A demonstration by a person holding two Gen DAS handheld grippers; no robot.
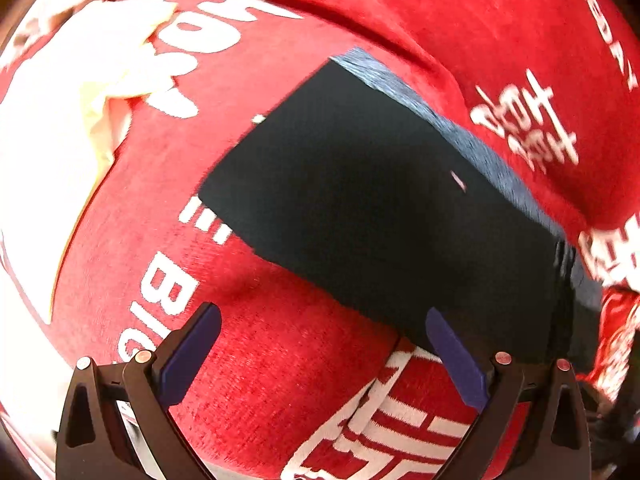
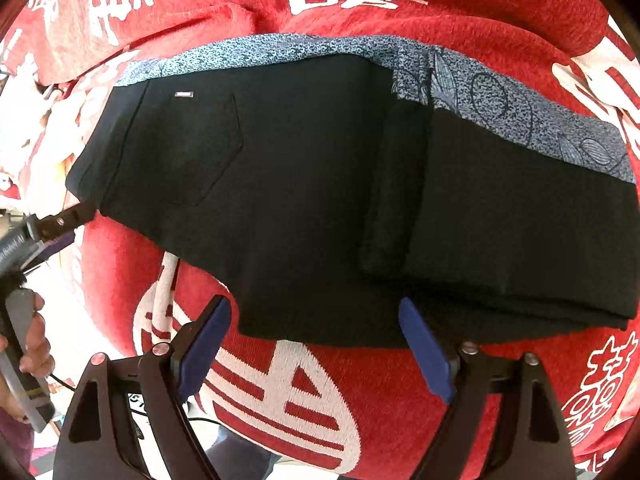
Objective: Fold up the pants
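Your right gripper (image 2: 316,340) hangs over the near edge of the pants (image 2: 304,200), jaws spread wide and nothing between them: the blue pads (image 2: 426,350) sit either side of bare red blanket (image 2: 500,12) and the dark hem, pressing on neither. Your left gripper (image 1: 322,346) is released too, jaws wide apart, its right-hand pad just overlapping the lower corner of the pants (image 1: 380,208) in the left wrist view, though you cannot tell if it touches the cloth.

Look at the pants themselves in the right wrist view. They lie flat across the middle of the frame, folded into a broad dark band, black or very dark navy. A back pocket (image 2: 200,148) shows at the left, stitched outline plain to see, with a small pale label (image 2: 185,95) above it near the upper left. At the right of the frame a further layer is doubled over on top, its rolled edge running top to bottom just right of centre. Along the upper edge a blue patterned cloth (image 2: 500,100) peeks out from beneath, speckled, with leaf and circle shapes toward the upper right.

At the far left of that view, your left gripper's tip (image 2: 66,218) reaches the pants' left corner, your hand (image 2: 34,344) wrapped round its handle at lower left.

Everything rests on the red blanket with its large white lettering. In the left wrist view, a pale cream cloth (image 1: 112,92) lies at the upper left, well apart from the pants.
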